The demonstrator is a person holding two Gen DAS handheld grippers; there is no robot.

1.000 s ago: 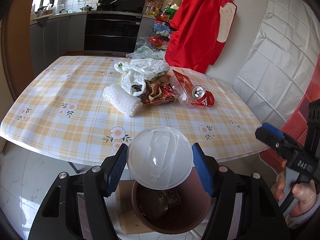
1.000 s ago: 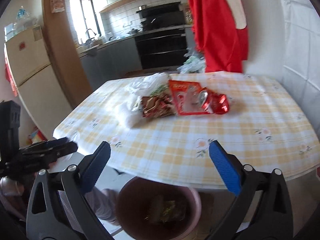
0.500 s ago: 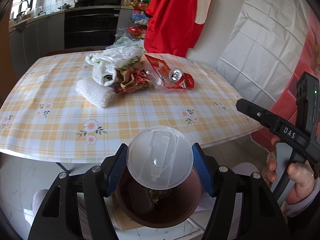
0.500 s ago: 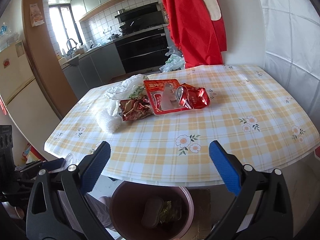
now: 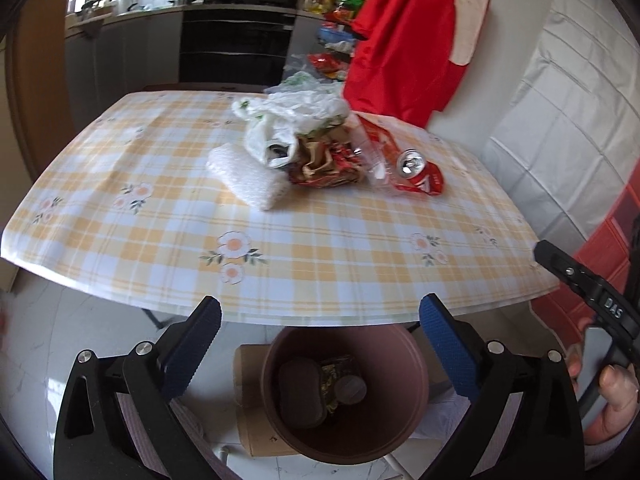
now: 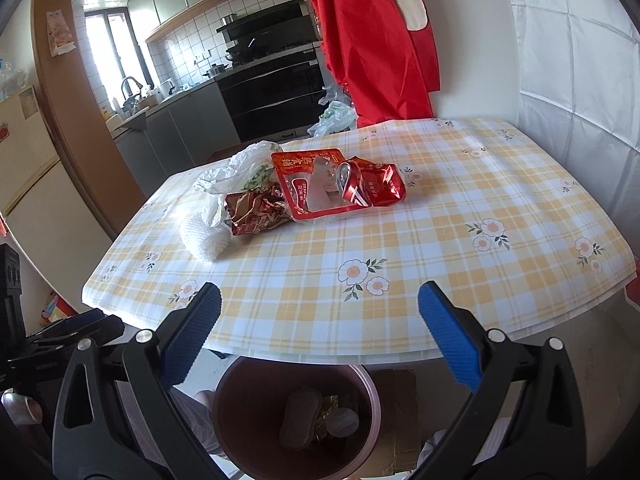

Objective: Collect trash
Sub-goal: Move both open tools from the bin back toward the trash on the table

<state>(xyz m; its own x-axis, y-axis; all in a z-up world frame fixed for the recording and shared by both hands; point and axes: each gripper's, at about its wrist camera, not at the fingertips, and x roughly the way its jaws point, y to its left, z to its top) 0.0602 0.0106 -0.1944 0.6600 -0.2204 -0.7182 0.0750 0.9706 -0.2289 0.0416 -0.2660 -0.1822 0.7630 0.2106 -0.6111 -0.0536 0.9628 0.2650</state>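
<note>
My left gripper hangs over the brown bin on the floor; its jaws are opening and nothing is between them. A round clear lid lies in the bin beside a dark oblong piece and a wrapper. My right gripper is open and empty, above the same bin at the table's near edge. On the table lie a white plastic bag, white foam netting, a crumpled brown-red wrapper, a red pouch and a red can.
The checked tablecloth overhangs the bin's far rim. Flattened cardboard lies under the bin. A red apron hangs at the far wall. A hand holds the right gripper's handle at the right edge.
The left jaws have spread wide and the clear lid they held has dropped into the bin. The right gripper has shifted slightly; its jaws stay open.
</note>
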